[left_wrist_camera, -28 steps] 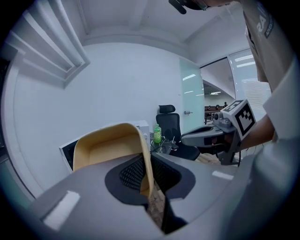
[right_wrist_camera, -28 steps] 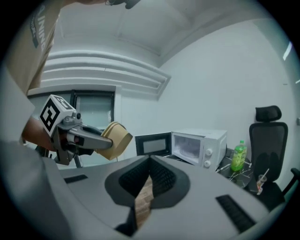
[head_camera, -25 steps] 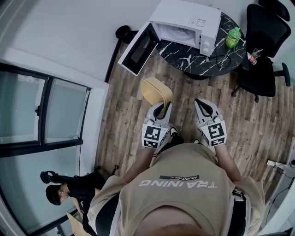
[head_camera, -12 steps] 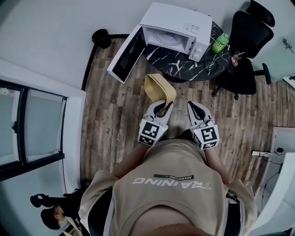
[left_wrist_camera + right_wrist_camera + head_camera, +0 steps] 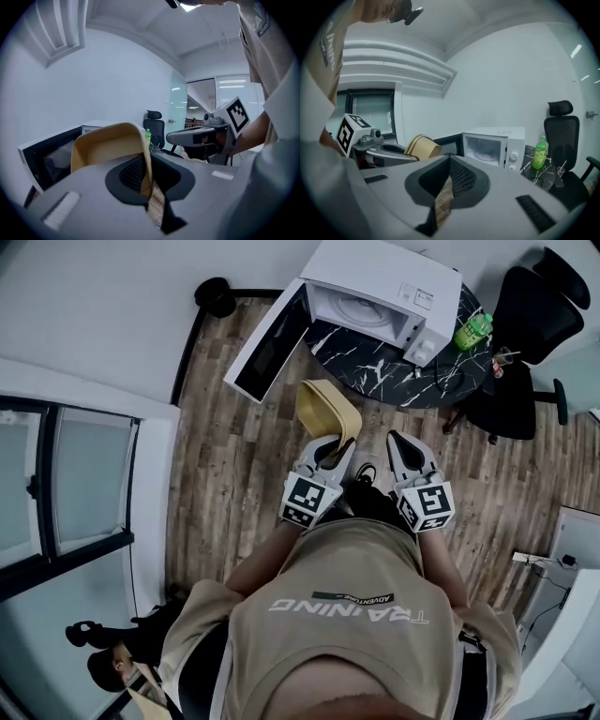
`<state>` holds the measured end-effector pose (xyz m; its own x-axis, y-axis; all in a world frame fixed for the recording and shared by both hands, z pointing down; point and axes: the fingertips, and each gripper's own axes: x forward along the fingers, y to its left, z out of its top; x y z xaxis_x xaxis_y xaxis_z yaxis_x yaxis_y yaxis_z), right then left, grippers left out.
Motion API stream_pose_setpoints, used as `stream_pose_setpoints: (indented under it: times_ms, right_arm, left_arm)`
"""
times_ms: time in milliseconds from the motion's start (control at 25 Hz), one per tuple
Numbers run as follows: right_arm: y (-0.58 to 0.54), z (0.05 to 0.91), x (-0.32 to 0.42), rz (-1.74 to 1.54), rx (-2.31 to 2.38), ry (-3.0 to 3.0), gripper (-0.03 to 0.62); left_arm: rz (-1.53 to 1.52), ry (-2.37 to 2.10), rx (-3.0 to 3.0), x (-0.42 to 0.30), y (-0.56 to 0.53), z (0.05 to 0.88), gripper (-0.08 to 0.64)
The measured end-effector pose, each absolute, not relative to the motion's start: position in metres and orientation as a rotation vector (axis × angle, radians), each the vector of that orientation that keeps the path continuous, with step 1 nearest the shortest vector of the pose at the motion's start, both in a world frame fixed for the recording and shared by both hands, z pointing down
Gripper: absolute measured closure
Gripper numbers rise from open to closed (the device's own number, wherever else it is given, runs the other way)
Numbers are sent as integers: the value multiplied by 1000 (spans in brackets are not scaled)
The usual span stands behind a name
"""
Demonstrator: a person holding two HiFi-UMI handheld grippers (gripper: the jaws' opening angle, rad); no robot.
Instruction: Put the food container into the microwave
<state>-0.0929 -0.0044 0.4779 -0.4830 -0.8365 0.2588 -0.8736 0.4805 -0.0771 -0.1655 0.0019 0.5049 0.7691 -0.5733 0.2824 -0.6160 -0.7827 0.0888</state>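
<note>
The tan food container [image 5: 327,412] hangs on its side in front of me, my left gripper [image 5: 334,450] shut on its rim. In the left gripper view the container [image 5: 107,146] rises above the jaws, its wall pinched between them. The white microwave [image 5: 380,285] stands on the black marble table [image 5: 403,367] ahead, its door [image 5: 271,339] swung open to the left. My right gripper [image 5: 395,440] is beside the left one, shut with nothing in it. In the right gripper view the microwave [image 5: 494,144] shows its open cavity, with the container [image 5: 423,146] to its left.
A green bottle [image 5: 472,331] stands on the table to the right of the microwave. A black office chair [image 5: 525,343] is at the table's right side. A wood plank floor [image 5: 234,474] lies below, with a glass wall [image 5: 66,474] on the left.
The view has swung and the microwave sits slightly further right in it. The container stays in the left gripper, a little nearer the table. The right gripper stays shut beside it.
</note>
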Motion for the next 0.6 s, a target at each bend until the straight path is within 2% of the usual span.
stream_pose_setpoints:
  times_ms: [600]
  right_arm:
    - [-110,491,-20,316,1344,-2697,583]
  left_arm:
    - [507,-1078,2701,-100,-93,489,525]
